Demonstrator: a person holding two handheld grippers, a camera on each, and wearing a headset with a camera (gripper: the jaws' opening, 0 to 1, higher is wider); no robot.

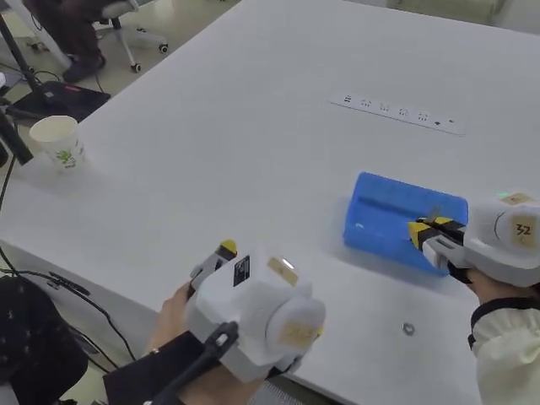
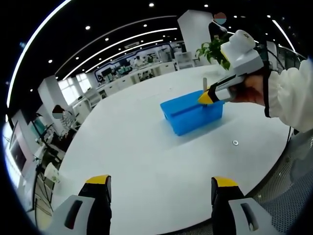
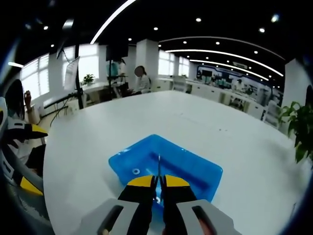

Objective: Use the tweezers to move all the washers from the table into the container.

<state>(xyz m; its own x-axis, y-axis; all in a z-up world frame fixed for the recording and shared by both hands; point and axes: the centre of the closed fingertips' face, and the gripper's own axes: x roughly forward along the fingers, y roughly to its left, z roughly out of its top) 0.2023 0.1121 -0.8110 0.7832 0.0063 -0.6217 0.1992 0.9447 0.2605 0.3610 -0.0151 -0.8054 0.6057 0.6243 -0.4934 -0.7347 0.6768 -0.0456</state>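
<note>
The big white table (image 1: 253, 152) lies under both my tongs. The blue container (image 1: 384, 215) sits just under my right tongs (image 3: 157, 186), which pinch the tweezers (image 3: 159, 169). My left tongs (image 2: 159, 188) are spread and hold nothing. I think I am at the drop step. One washer (image 1: 408, 328) lies on the table near my right tongs, so next I must reach down and nip it gently.
</note>
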